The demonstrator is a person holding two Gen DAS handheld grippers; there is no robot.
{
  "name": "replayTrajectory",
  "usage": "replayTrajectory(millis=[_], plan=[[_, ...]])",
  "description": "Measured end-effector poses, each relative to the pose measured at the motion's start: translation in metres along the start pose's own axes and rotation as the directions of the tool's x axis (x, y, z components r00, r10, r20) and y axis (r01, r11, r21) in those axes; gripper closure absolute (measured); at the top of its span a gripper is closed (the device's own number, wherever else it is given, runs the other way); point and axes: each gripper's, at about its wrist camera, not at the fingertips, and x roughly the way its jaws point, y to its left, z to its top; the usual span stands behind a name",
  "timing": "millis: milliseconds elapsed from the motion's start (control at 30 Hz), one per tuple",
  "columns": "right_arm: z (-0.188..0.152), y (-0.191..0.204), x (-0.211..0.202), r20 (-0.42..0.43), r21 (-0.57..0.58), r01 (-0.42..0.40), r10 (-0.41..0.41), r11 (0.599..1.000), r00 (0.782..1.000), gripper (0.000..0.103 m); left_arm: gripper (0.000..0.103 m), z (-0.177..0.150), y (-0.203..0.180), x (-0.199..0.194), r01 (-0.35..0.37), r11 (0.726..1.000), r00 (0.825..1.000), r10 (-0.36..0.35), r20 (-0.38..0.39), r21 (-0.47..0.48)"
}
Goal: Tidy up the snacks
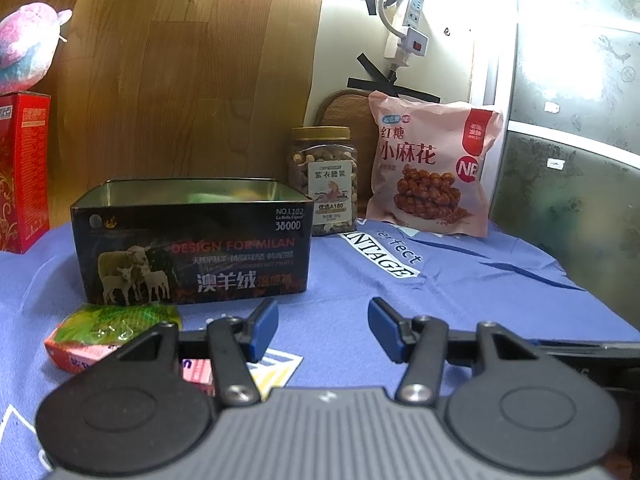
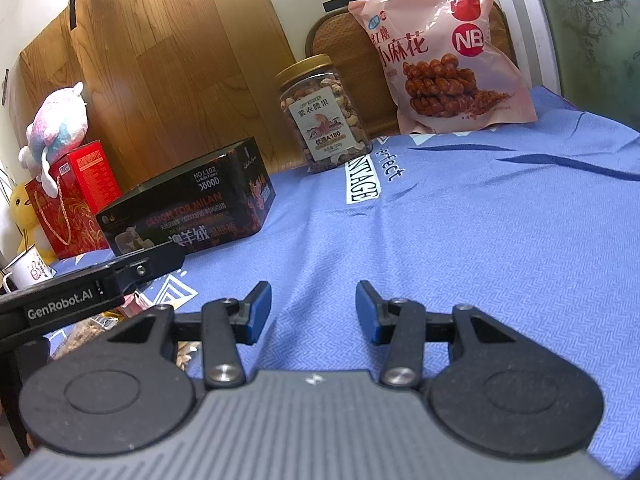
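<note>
The left claw's own linkage covers the near end of the green-and-pink snack packet (image 1: 112,334), so its print cannot be read. Inside the black tin (image 1: 192,240) only a blurred green and yellow glimpse shows above the wall. The plush toy (image 1: 28,46) is cut by the frame edge. In the right wrist view, a packet (image 2: 86,330), perhaps nuts, is mostly hidden.

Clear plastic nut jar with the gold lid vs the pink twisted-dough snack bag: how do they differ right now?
The clear plastic nut jar with the gold lid is rigid and see-through, its nuts visible; the pink twisted-dough snack bag is soft and opaque, showing only a printed picture. The jar stands upright on its own; the bag leans back against the woven chair back. The jar is shorter and narrower than the bag. Both sit at the far edge of the blue cloth, untouched, with both grippers open.
</note>
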Motion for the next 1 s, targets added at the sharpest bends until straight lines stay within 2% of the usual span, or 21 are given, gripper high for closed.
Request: replayTrajectory(millis=[200,267,333,433,533,600,733,833,900,1000], plan=[[0.0,0.001,0.001,-0.004,-0.002,0.0,0.0,1.0,1.0,0.054,0.052,0.0,-0.002,-0.001,-0.003,1.0,1.0,0.003,0.008,0.004],[0.0,0.001,0.001,-0.004,-0.001,-0.001,0.001,1.0,1.0,0.054,0.052,0.001,0.002,-0.001,0.004,1.0,1.0,-0.004,0.007,-0.016],[0.0,0.0,0.0,-0.002,0.002,-0.008,0.008,1.0,1.0,0.054,0.055,0.005,0.011,-0.005,0.006,0.998,1.0,-0.008,-0.027,-0.057],[0.0,-0.003,-0.002,0.009,0.014,-0.039,0.039,0.999,0.999,0.054,0.055,0.013,0.041,-0.036,0.037,0.986,0.999,-0.037,0.005,-0.164],[0.002,-0.004,-0.002,0.012,0.024,-0.078,0.078,0.997,0.997,0.053,0.055,0.024,0.076,-0.072,-0.017,0.978,1.0,0.022,0.021,-0.209],[0.005,0.002,-0.001,0.007,0.009,-0.122,0.122,0.992,0.992,0.053,0.055,0.027,0.103,-0.087,-0.049,0.966,0.999,0.05,-0.003,-0.253],[0.019,0.035,0.017,-0.053,-0.003,-0.276,0.275,0.961,0.96,0.053,0.056,0.025,0.146,-0.087,-0.073,0.925,0.995,0.044,-0.085,-0.373],[0.021,0.073,0.041,-0.151,-0.063,-0.36,0.348,0.931,0.925,0.053,0.056,0.023,0.161,-0.068,-0.047,0.906,0.991,-0.011,-0.135,-0.42],[0.017,0.094,0.053,-0.202,-0.121,-0.388,0.36,0.914,0.911,0.053,0.056,0.021,0.162,-0.055,-0.069,0.904,0.983,-0.012,-0.185,-0.423],[0.018,0.116,0.07,-0.251,-0.167,-0.402,0.356,0.9,0.9,0.053,0.056,0.019,0.178,-0.045,-0.085,0.883,0.981,-0.007,-0.194,-0.462]])
